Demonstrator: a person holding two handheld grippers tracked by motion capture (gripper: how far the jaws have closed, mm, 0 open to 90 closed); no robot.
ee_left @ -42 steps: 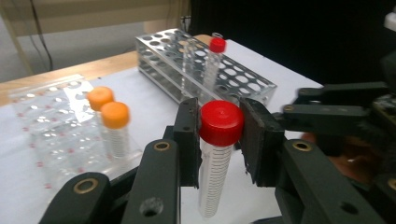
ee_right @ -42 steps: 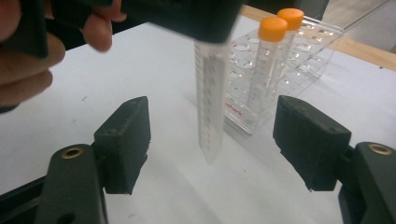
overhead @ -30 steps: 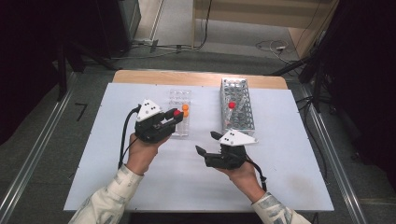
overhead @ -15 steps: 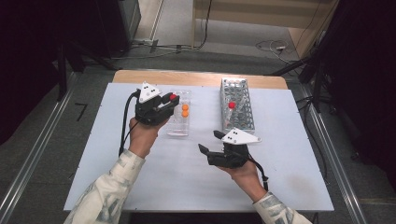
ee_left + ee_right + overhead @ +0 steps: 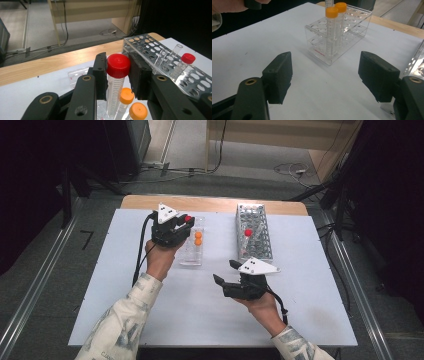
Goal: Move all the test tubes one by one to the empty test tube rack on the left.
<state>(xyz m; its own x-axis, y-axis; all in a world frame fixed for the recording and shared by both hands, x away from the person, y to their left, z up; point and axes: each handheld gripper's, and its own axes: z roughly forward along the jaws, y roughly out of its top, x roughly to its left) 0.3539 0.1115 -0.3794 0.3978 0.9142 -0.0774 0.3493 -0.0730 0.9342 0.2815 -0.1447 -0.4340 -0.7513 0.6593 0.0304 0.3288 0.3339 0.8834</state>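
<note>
**Red-cap tube now over clear rack**

Red-cap tube [image 5: 117,75] is clamped by the cap in left gripper [image 5: 181,222] fingers; it's moved back over the clear rack [image 5: 192,251] w/ orange tubes [image 5: 198,238]. Looks set to drop in. Right gripper [image 5: 325,75] wide open, idle on counter [image 5: 150,320].

Small red print sits low on the front wall of the clear plastic tube rack [image 5: 329,53], at about 6 o'clock beneath the orange-capped tubes [image 5: 331,30]; it is too blurred to read.

Graduation marks run down the red-capped tube [image 5: 115,82]; no numbers are legible.
</note>
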